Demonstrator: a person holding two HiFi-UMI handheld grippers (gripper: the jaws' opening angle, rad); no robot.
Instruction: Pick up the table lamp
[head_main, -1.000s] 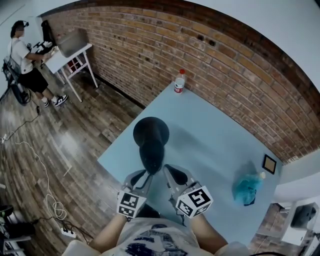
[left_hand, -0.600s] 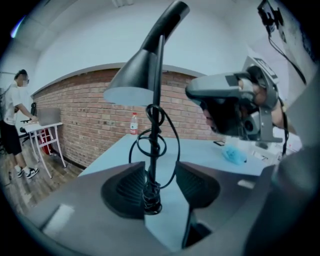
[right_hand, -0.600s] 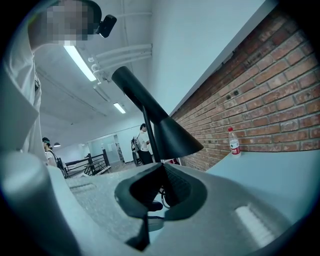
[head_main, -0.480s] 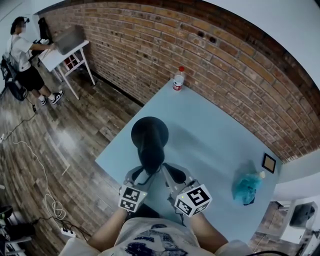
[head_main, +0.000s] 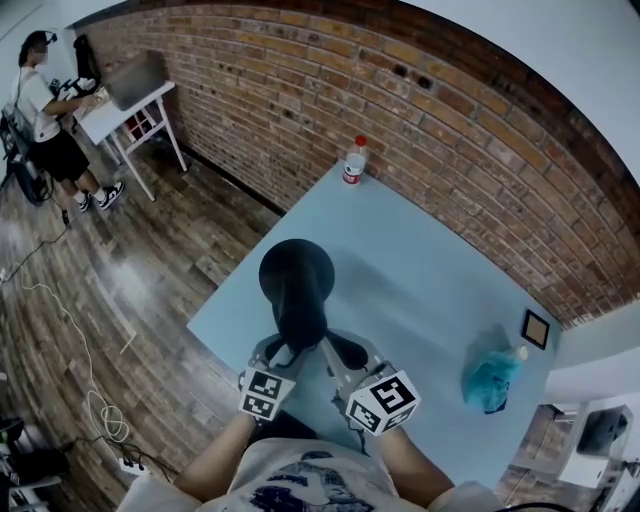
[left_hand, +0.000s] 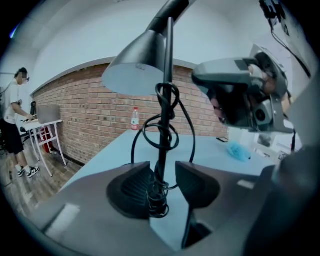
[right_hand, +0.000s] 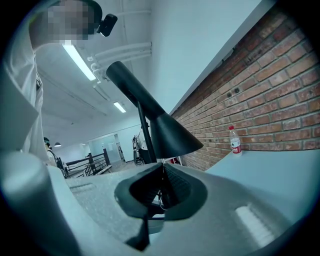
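Black cone-shaded table lamp (head_main: 296, 285), near-left on pale blue desk (head_main: 420, 270): thin stem (left_hand: 164, 145) between just-opened jaws of left tool (head_main: 283, 350), right tool (head_main: 345, 352) clenched alongside; close squarely on stem, clear of cord (left_hand: 159, 197), then lift.

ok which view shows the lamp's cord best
The left gripper view: the cord loops and coils around the lamp's stem, close and unblocked. The head view shows only the shade from above, no cord. The right gripper view shows just a short bit of it.

Black table lamp (head_main: 297, 285) — upright, cord-wrapped stem
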